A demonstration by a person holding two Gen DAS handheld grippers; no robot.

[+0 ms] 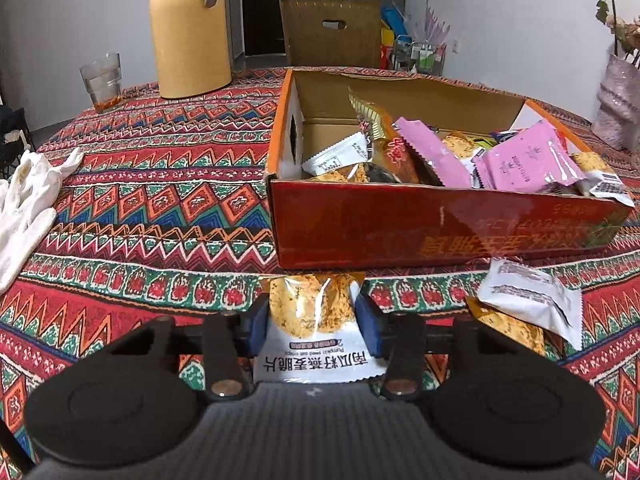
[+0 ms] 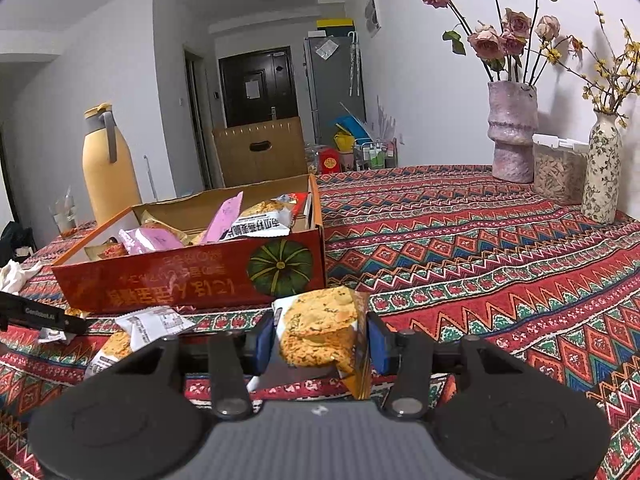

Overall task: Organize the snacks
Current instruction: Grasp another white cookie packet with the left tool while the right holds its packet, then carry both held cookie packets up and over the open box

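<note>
Left gripper (image 1: 311, 316) fingers clamped on an oat crisp packet (image 1: 310, 332) lying on the desk (image 1: 160, 208). Right gripper (image 2: 320, 338) fingers grasping another oat crisp pack (image 2: 320, 330). Behind both, snack-filled red box (image 1: 440, 224).

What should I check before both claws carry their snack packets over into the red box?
1. Left claw shut on the oat crisp packet: ok, both pads press its sides.
2. Right claw shut on its cracker packet: ok, the packet is pinched and crumpled.
3. Red box open on top: ok.
4. Room inside the box: ok at the left end, the right part is heaped with packets.
5. Loose packets on the tablecloth by the box front: not ok, still to be collected.
6. Whether the left packet is lifted off the cloth: cannot tell.
</note>
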